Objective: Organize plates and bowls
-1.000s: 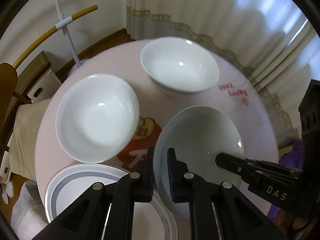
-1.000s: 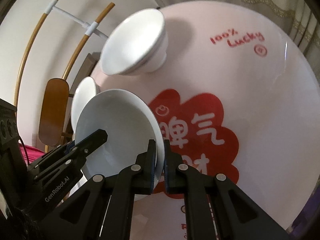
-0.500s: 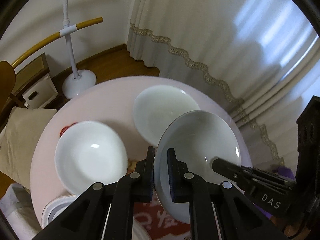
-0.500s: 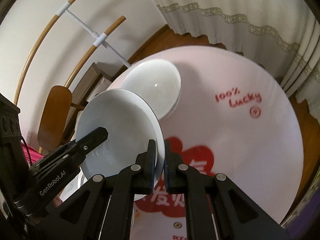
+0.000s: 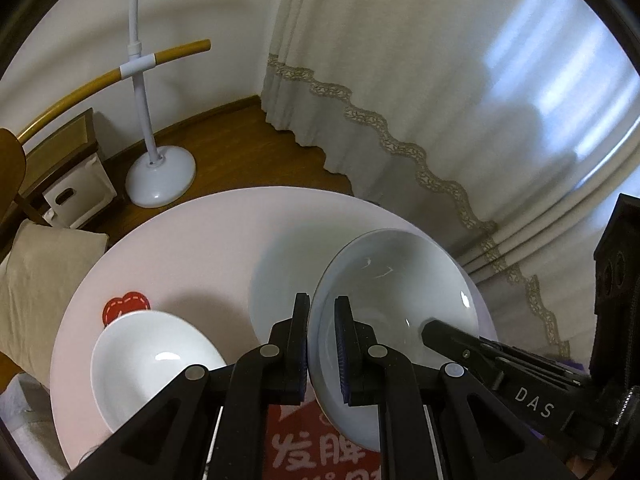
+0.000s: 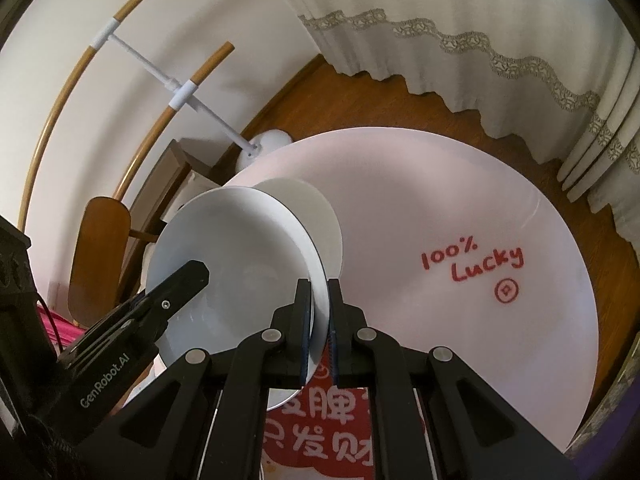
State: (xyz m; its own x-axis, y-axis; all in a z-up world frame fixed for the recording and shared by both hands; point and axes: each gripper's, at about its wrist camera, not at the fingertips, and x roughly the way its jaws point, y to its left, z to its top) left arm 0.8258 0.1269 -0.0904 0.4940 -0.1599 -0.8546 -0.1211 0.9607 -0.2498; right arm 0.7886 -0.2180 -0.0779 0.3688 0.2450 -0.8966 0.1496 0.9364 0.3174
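Both tongs pinch the same white bowl [image 5: 394, 312], held in the air above the round pink table [image 6: 460, 208]: the left gripper [image 5: 322, 344] is clenched on one part of the rim, and the right gripper [image 6: 318, 328] is clenched on the opposite part, so each camera sees the other tool's finger reaching in over the bowl's inside. Below it sit two more white bowls, one just behind the lifted one [image 5: 280, 280] and one nearer the table's left edge [image 5: 156, 360]. The held bowl seems to hover roughly over the farther bowl, though the fisheye makes the alignment hard to judge. The main risk is a slip: glazed rim, thin pinch, two hands that must move together. If one hand twists or drops faster, the bowl could pivot out and strike the bowl beneath, chipping both.
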